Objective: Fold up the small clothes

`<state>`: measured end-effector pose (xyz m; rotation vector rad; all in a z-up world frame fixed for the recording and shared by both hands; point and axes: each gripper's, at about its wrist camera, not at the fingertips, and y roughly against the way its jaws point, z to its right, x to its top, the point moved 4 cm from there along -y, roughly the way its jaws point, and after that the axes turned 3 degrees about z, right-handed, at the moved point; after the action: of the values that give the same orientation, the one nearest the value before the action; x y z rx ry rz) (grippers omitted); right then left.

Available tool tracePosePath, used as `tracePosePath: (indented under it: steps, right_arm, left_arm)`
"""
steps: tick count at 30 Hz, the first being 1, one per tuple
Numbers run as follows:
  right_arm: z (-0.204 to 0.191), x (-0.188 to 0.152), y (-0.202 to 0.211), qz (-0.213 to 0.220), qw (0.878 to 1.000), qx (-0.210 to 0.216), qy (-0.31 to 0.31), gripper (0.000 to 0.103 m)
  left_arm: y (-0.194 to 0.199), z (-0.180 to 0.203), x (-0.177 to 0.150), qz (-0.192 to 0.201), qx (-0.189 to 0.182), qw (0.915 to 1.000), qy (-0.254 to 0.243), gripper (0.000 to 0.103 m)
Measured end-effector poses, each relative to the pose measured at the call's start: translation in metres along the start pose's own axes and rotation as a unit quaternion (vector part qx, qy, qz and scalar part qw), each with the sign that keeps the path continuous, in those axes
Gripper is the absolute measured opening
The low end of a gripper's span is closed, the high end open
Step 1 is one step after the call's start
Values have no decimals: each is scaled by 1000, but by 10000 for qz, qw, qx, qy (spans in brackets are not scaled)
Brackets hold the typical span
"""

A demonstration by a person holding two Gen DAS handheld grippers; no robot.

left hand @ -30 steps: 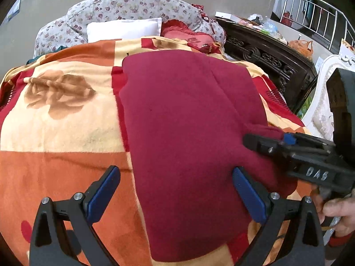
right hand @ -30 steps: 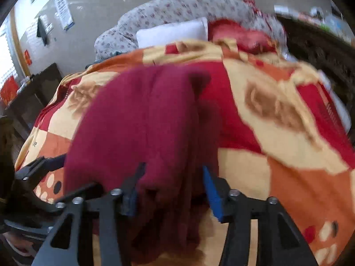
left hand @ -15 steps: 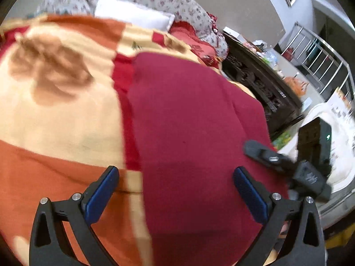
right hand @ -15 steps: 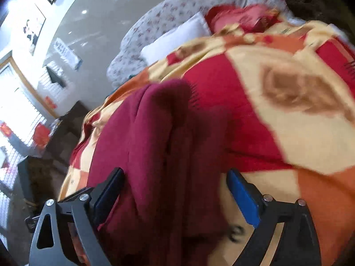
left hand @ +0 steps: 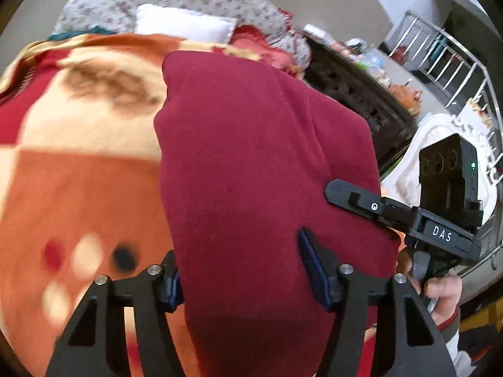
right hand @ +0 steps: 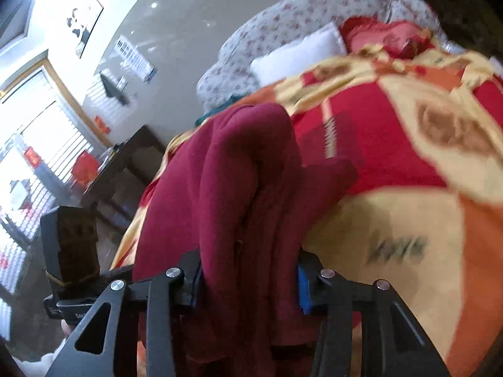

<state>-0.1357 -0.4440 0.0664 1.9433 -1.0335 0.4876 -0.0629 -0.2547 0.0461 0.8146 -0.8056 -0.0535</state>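
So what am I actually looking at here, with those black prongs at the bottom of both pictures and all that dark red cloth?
No robot here: a person holds a two-finger clamp tool in each hand, each with a camera looking along its fingers. One picture is from the left gripper, the other from the right gripper. Each has just been closing on the near edge of a dark red garment, which lies on a bed covered by an orange, red and cream blanket. The cloth is bunched between the right gripper's blue pads. In the left picture the other tool and the hand holding it show at the right. A white pillow lies at the far end.
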Motion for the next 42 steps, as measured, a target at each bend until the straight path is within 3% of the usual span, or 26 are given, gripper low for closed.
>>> tracePosePath:
  steps: [2,3,6,7,8,10,13,15,18,20,24,28,29,31,33,36,42]
  right_arm:
    - [-18,-25,-5,-275,9996,102,-22,53]
    - [-22,-35,-9,-365,9993,74,-68,60]
    - [-28,-66,-29,-932,9944,-500,71,63]
    - [-28,-72,-30,-1000,9918,-758,233,63]
    - [-29,-76,-24,-907,9891,-1073,447,64]
    - [-39,-76,-3,-661,9901,-1081,608,64]
    - [-64,-74,22,-409,9871,-1010,1173,62]
    - [-86,-78,25,-440,9773,-1064,1776,52]
    - [-104,-85,8,-655,9699,-891,2170,42]
    - [-105,-98,-15,-934,9550,-1185,2552,37]
    - [-84,-123,-38,-1159,9435,-1523,2706,37]
    - [-87,-115,-23,-970,9516,-1528,2485,37]
    - [-88,-112,-17,-897,9544,-1537,2397,39]
    - [-92,-110,1,-679,9613,-1532,2185,52]
    - [-96,-106,17,-352,9652,-1617,2025,76]
    - [-98,-104,34,79,9680,-1813,1734,78]
    - [-105,-111,37,193,9679,-1988,1526,81]
  left_arm:
    - [17,-7,-26,-66,196,9998,38,63]
    - [19,-13,-34,-95,252,9996,70,64]
    - [13,-31,-60,-340,664,9971,177,64]
    - [15,-37,-63,-203,762,9967,203,68]
    - [18,-40,-64,-90,728,9971,224,70]
    - [27,-42,-63,34,854,9960,251,74]
    - [35,-38,-59,246,1033,9942,177,79]
    - [36,-32,-59,306,1246,9917,61,80]
    - [30,-32,-57,321,1406,9895,-61,81]
    - [26,-36,-57,321,1544,9874,-118,81]
    - [22,-36,-60,365,1606,9863,-135,84]
    - [26,-29,-62,500,1717,9835,-277,84]
    - [28,-28,-63,535,1753,9825,-334,84]
    - [35,-23,-64,653,1932,9777,-493,87]
    - [42,-21,-66,739,2015,9752,-536,87]
    - [55,-16,-70,896,2022,9739,-511,89]
    - [77,-7,-78,1111,2102,9700,-514,91]
